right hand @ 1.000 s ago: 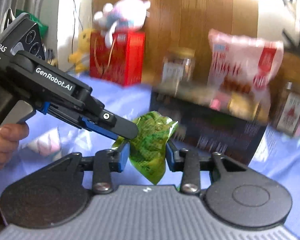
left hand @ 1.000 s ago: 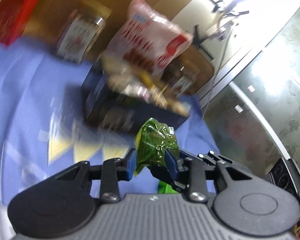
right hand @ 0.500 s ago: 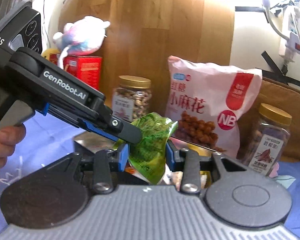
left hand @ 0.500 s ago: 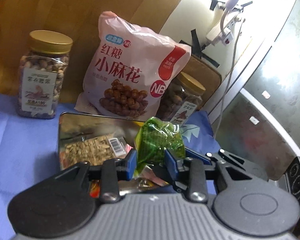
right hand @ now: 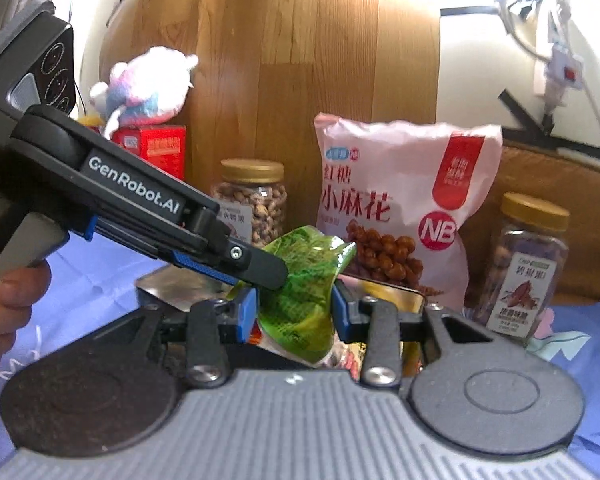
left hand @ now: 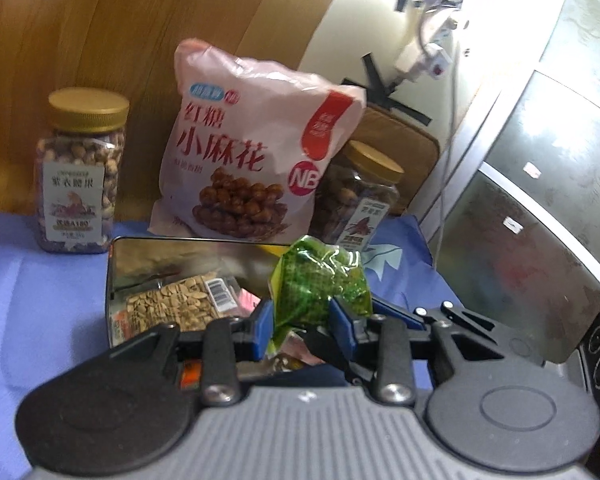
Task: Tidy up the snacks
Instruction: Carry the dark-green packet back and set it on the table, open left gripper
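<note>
Both tools carried green packet (left hand: 320,284) over tin (left hand: 148,252), upright.

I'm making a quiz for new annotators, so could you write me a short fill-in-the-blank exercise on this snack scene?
1. Both grippers grip one small packet whose colour is ____.
2. The packet hangs above an open metal ____ that already holds a pack of seeds.
3. The two nut jars have lids coloured ____.
4. Between the jars stands a large snack bag coloured ____.

Missing words: green; tin; gold; pink
</note>
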The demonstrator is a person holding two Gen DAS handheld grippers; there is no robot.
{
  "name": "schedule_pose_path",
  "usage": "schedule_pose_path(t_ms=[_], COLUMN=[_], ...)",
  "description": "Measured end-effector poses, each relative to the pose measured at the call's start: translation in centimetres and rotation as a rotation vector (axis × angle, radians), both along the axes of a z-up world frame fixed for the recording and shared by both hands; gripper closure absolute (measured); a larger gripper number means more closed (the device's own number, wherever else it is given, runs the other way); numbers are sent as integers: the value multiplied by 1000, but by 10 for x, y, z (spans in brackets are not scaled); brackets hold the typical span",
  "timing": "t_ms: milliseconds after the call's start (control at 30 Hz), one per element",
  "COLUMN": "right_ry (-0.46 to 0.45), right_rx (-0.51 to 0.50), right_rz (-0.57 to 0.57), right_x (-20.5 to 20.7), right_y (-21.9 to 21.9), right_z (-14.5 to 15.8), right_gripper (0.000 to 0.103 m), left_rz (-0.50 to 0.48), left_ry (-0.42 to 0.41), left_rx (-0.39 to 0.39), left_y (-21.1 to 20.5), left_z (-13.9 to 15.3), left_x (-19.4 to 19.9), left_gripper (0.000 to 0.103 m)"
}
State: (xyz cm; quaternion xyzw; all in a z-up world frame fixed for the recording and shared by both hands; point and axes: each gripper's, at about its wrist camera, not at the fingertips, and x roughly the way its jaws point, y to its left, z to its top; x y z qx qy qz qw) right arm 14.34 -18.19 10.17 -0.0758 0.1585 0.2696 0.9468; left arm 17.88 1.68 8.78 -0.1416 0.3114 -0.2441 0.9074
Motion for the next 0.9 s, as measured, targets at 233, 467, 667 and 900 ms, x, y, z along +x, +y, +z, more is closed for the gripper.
schedule_pose_path(t_ms=[233,467,667,900], right_ry=[-45,60,219,177], right_rx=[39,50,45,-51], right_rz=[-33,-8,48,54], right_x=[-55,-98,-112,-131], right_y=[-3,-5,7,31], right_z=[5,-12,-39,-51], right_gripper=[62,61,63,49], left_rz=[12,37,107,274], left_ry=[-67,-23,61,50], left_rx=[82,188,247,407], left_y=[-11,-19,-8,13], left_z=[11,-18,-50,-67], left_x=[-63,-117,-141,-151], left_gripper=[71,70,69,69])
